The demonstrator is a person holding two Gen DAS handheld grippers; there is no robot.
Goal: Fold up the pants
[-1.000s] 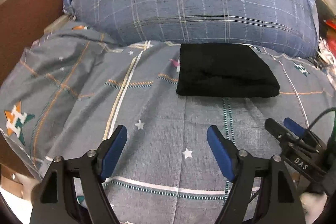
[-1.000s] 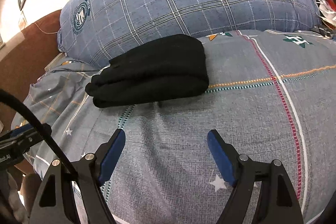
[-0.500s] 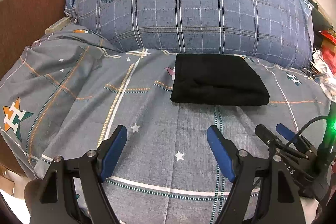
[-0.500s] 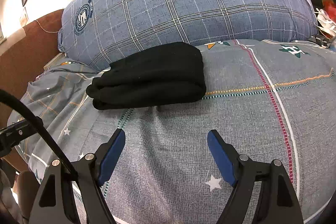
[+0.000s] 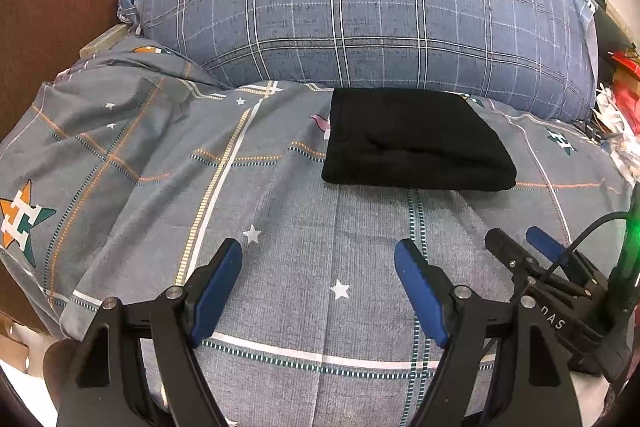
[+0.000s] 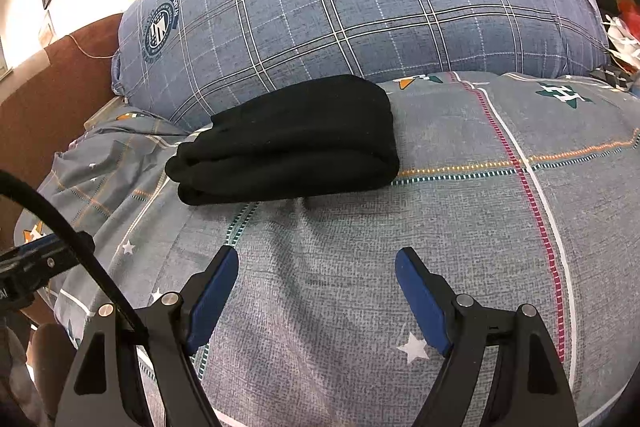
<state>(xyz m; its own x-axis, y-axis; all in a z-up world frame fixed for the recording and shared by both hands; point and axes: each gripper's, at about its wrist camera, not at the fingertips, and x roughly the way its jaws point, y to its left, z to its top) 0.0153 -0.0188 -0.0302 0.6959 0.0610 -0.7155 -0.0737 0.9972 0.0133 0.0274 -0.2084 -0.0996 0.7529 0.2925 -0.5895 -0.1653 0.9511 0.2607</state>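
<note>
With both the left gripper [image 5: 318,273] and right gripper [image 6: 316,281] spread-jawed and empty, any nudge could unroll the folded black pants [image 5: 416,141] on the soft bedsheet [image 5: 280,211].

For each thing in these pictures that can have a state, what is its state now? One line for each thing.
black pants: folded into a compact bundle, lying on the bedsheet, touched by no gripper
left gripper: open, empty, above the bedsheet
right gripper: open, empty
pillow: plump, behind the pants
bedsheet: wrinkled at the left

2 low wrist views, both facing folded pants [image 5: 416,141] near pillow [image 5: 368,3]
</note>
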